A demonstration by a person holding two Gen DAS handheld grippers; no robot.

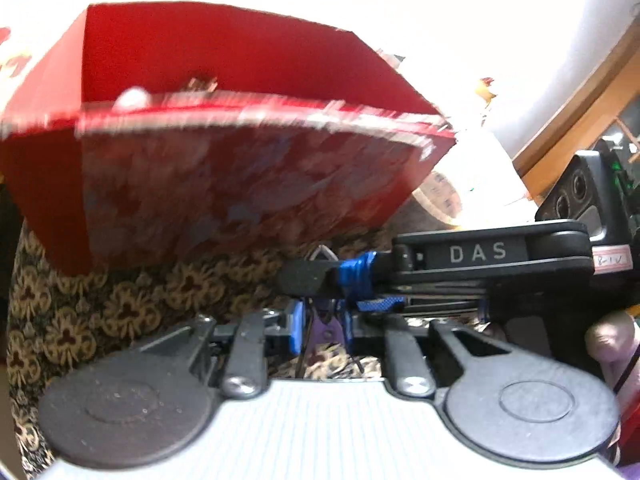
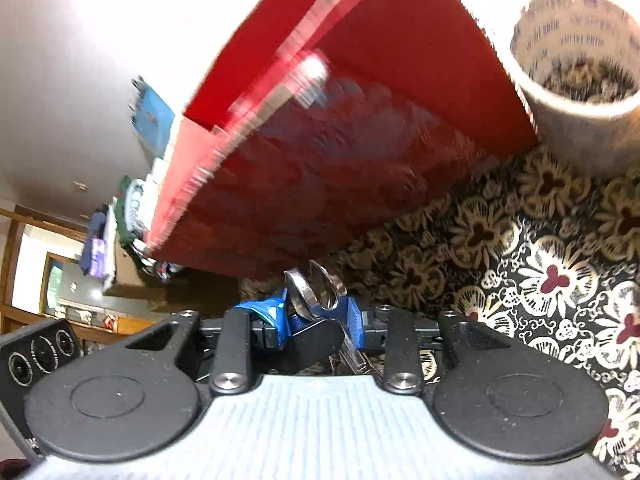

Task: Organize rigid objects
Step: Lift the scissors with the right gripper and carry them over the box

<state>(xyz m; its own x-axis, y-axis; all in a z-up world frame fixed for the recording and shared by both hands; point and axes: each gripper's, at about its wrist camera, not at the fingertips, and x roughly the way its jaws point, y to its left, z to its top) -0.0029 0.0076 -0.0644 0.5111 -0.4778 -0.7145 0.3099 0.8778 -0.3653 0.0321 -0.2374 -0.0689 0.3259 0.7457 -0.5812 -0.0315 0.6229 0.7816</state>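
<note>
Fingers: my left gripper [image 1: 320,320] clamps a purple piece [image 1: 326,330], right gripper [image 2: 320,320] grips spoons [image 2: 320,292]. Red box [image 1: 224,168] looms ahead; tape roll [image 2: 576,80] just beside it on patterned cloth [image 2: 520,248].

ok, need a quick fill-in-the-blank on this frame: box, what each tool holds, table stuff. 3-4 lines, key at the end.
1. The large open cardboard box is coloured ____.
2. The right tool grips shiny metal ____ by their handles.
3. Beside the box, on the floral tablecloth, stands a roll of ____.
4. The black finger of the right tool carries the letters ____.

Missing words: red; spoons; tape; DAS
</note>
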